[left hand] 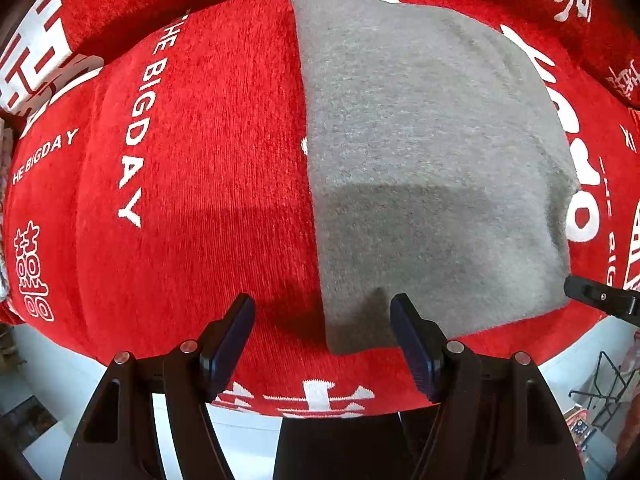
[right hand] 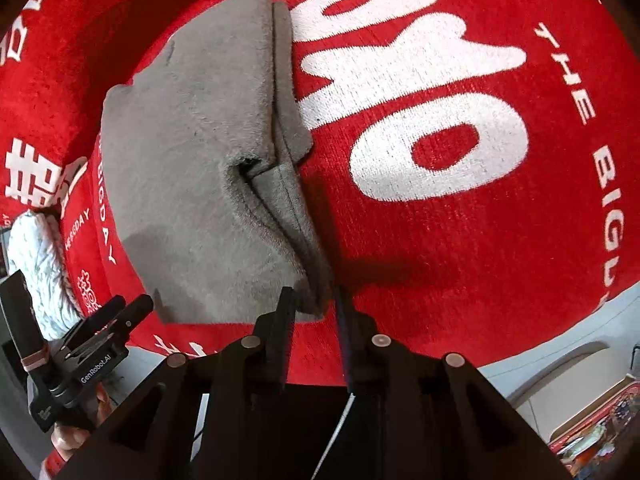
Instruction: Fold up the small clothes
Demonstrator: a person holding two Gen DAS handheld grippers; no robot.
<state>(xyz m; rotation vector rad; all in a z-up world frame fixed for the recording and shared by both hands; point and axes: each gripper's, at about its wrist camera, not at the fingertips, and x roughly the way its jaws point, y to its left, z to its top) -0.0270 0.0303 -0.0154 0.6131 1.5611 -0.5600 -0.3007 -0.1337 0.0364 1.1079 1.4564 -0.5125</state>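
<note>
Folded grey fleece garment (left hand: 424,168) on red printed cloth (left hand: 208,184); left gripper (left hand: 322,316) open over its near corner, right gripper (right hand: 314,300) pinching its layered edge.

Left gripper (left hand: 322,312): fingers spread wide, nothing between them, held low and pointing forward. Right gripper (right hand: 314,300): fingers narrowed to a small gap, angled downward; contents of the gap unclear.

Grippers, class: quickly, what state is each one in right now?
Left gripper: open, straddling the grey cloth corner.
Right gripper: nearly shut on the cloth's folded edge.
</note>
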